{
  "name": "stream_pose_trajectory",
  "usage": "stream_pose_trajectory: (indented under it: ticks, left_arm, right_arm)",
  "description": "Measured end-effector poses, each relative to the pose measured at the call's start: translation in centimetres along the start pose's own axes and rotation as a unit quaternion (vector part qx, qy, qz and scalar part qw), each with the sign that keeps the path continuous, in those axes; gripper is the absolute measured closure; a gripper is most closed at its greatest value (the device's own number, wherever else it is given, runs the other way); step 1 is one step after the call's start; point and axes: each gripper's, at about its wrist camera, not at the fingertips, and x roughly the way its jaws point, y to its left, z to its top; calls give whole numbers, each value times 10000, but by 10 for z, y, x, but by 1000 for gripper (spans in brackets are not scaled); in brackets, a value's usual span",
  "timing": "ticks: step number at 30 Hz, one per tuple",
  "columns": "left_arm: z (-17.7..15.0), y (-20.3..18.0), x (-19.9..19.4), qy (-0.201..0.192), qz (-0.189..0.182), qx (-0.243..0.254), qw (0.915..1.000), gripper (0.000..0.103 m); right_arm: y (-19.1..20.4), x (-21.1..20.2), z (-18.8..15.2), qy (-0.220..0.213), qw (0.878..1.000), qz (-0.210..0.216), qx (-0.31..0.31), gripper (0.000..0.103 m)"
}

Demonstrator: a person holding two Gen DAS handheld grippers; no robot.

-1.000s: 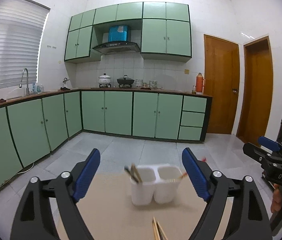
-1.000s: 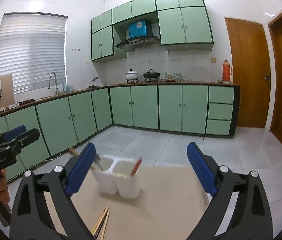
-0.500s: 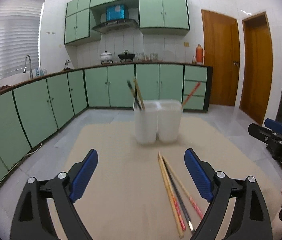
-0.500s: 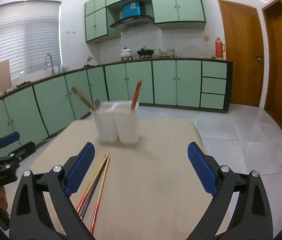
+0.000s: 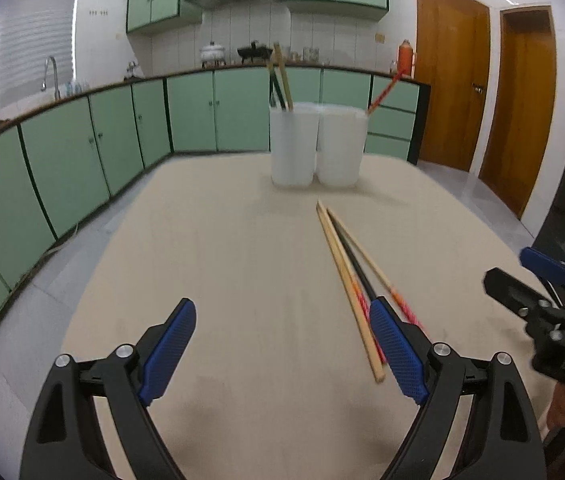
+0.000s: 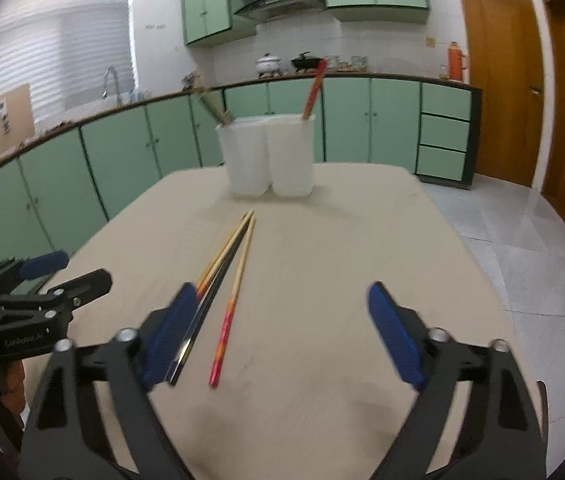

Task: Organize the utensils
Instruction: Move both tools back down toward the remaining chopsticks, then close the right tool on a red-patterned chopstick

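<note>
— Chopsticks (image 5: pixel 346 268), how many lie loose, and of what make?

— Three slim tapered sticks on the beige, cloth-like tabletop (image 5: pixel 222 260): a pale wooden one, a glossy black one, and a pale one with a red and orange patterned end. They fan out from near tips that almost meet, just short of the holder.

— And the holder (image 5: pixel 316 144)?

— White translucent plastic, two rounded cups joined side by side, standing at the far middle. The left cup has a wooden and a dark stick leaning in it; the right cup has one red-patterned stick.

— Where are the fingers?

— The left gripper (image 5: pixel 282 352) is spread wide with nothing in it, its right blue ribbed finger just over the sticks' near ends. The right gripper (image 6: pixel 282 336) is likewise spread and unloaded, the sticks passing by its left finger.
</note>
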Motion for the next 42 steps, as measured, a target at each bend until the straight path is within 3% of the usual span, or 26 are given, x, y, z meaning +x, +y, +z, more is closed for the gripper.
stream_pose_trajectory:
  ticks: [13, 18, 22, 27, 38, 42]
  left_arm:
    - [-17, -2, -2, 248, 158, -30, 9996, 17]
    - [-19, -3, -3, 328, 105, -30, 9994, 17]
    - [-19, -5, -3, 370, 29, -5, 9993, 17]
    - [-20, -14, 2, 497, -121, 140, 9986, 17]
    - [-21, -26, 20, 885, -279, 153, 9956, 18]
    - [-22, -22, 29, 1068, -307, -42, 9938, 28]
  right_arm:
    - [27, 15, -27, 619, 9974, 214, -292, 64]
    - [31, 23, -32, 921, 9947, 304, -349, 76]
    - [29, 26, -35, 1054, 9933, 318, -338, 79]
    - [32, 27, -35, 1091, 9927, 236, -455, 97]
    - [3, 22, -27, 1029, 9945, 175, 63, 98]
    - [-3, 20, -27, 1000, 9948, 152, 155, 98]
